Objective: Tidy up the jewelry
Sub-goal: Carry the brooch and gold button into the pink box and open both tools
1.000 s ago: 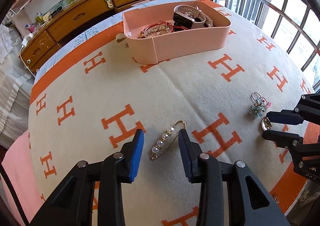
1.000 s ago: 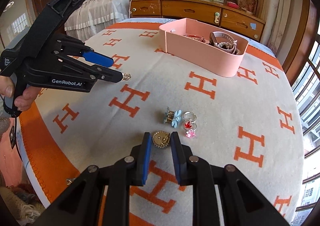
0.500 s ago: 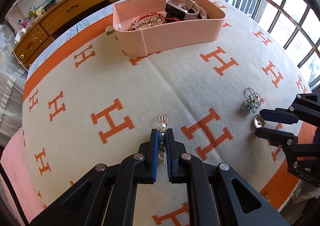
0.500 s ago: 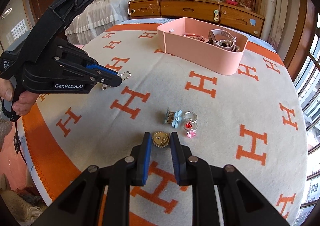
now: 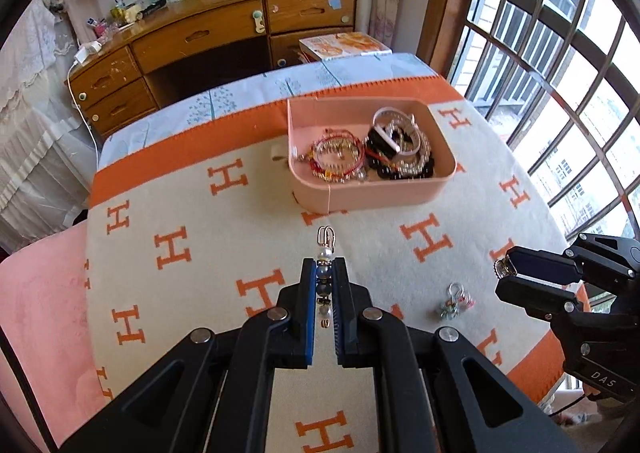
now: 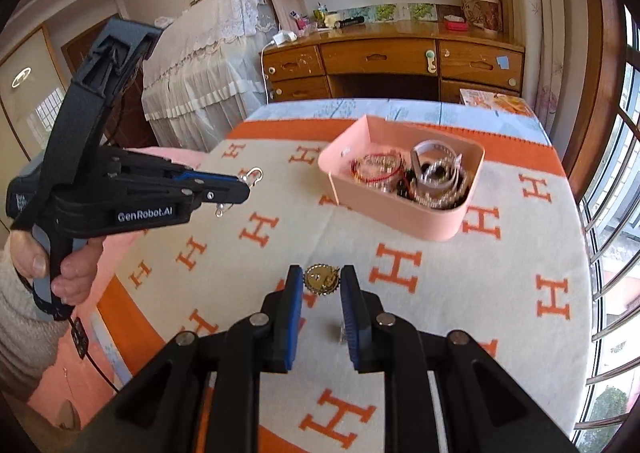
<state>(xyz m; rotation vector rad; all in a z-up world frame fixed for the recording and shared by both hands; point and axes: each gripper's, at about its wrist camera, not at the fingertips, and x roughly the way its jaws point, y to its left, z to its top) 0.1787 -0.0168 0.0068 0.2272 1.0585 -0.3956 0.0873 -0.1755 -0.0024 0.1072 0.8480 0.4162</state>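
My left gripper [image 5: 324, 273] is shut on a gold pearl pin [image 5: 325, 253] and holds it in the air above the blanket; the pin's clasp [image 6: 254, 174] sticks out past the tips in the right wrist view. My right gripper [image 6: 321, 281] is shut on a round gold brooch [image 6: 321, 280], also lifted; the brooch shows at its tips in the left wrist view [image 5: 500, 266]. A pink box [image 5: 372, 193] holding bracelets and a watch stands ahead at the far side of the blanket [image 6: 404, 221]. A small cluster of charms [image 5: 454, 299] lies on the blanket below the right gripper.
The cream blanket with orange H marks [image 5: 256, 213] covers the surface. A wooden desk with drawers [image 5: 208, 41] stands behind it. A barred window [image 5: 560, 73] is at the right. A lace-covered piece of furniture [image 6: 200, 65] stands at the far left.
My left gripper closed on the pearl pin and lifted it off the blanket. My right gripper closed on the gold brooch and lifted it. Both have risen, towards the pink box.
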